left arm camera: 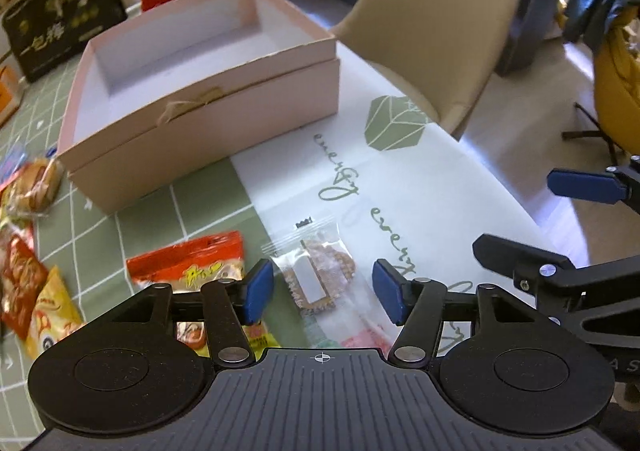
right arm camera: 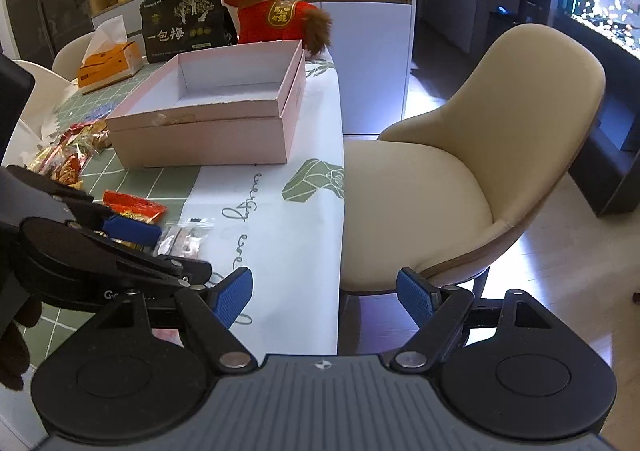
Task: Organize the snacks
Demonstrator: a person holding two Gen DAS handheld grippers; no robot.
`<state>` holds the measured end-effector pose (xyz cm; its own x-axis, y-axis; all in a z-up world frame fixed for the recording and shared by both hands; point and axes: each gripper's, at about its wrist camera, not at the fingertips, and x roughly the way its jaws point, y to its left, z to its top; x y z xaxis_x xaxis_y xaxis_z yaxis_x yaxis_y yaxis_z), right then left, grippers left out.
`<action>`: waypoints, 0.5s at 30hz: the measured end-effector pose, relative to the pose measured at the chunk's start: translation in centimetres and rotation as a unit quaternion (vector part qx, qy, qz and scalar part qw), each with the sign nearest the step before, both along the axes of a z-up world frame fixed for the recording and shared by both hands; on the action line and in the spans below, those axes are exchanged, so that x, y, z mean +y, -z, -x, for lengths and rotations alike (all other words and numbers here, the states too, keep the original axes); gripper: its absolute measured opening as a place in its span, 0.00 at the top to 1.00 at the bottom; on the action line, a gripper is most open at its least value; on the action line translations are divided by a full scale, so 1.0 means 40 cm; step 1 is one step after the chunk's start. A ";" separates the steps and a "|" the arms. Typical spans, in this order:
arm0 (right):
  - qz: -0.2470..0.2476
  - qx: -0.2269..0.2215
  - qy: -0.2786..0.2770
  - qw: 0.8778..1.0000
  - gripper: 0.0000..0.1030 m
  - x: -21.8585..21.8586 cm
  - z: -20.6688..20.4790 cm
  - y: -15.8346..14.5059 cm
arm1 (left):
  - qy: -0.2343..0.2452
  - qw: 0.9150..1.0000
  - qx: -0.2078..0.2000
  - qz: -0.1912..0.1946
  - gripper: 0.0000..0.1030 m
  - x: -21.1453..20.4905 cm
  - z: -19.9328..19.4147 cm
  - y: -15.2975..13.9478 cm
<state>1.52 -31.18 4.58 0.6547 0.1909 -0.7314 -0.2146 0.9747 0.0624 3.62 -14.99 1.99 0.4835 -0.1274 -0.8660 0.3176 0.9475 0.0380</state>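
A clear cookie packet (left arm camera: 316, 271) lies on the table (left arm camera: 420, 187), in front of the open pink box (left arm camera: 208, 99). The left gripper (left arm camera: 322, 291) hovers over the packet, fingers spread to either side, empty. A red snack bag (left arm camera: 188, 263) lies just left of the packet, more snacks (left arm camera: 28, 247) farther left. The right gripper (right arm camera: 324, 295) hangs by the table's edge, right of the packet, fingers spread, empty. A beige chair (right arm camera: 480, 155) stands beyond that edge.
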 end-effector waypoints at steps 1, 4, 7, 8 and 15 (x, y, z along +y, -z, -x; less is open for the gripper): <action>0.001 0.000 0.000 1.000 0.22 0.000 0.000 0.000 | 0.004 1.000 -0.005 0.003 0.41 0.005 0.001 0.001; 0.010 -0.006 0.004 1.000 0.22 -0.001 -0.003 -0.006 | 0.003 1.000 -0.014 0.013 0.51 0.022 0.023 0.001; 0.002 -0.015 -0.003 1.000 0.22 0.003 -0.011 -0.026 | 0.002 0.999 0.000 0.038 0.58 0.044 0.058 -0.006; -0.001 -0.017 -0.006 1.000 0.22 0.009 -0.016 -0.031 | 0.004 0.999 0.004 0.046 0.58 0.054 0.080 -0.009; -0.031 0.034 -0.071 0.996 0.22 0.159 -0.081 -0.034 | -0.025 0.998 0.018 0.052 0.59 0.154 0.213 -0.017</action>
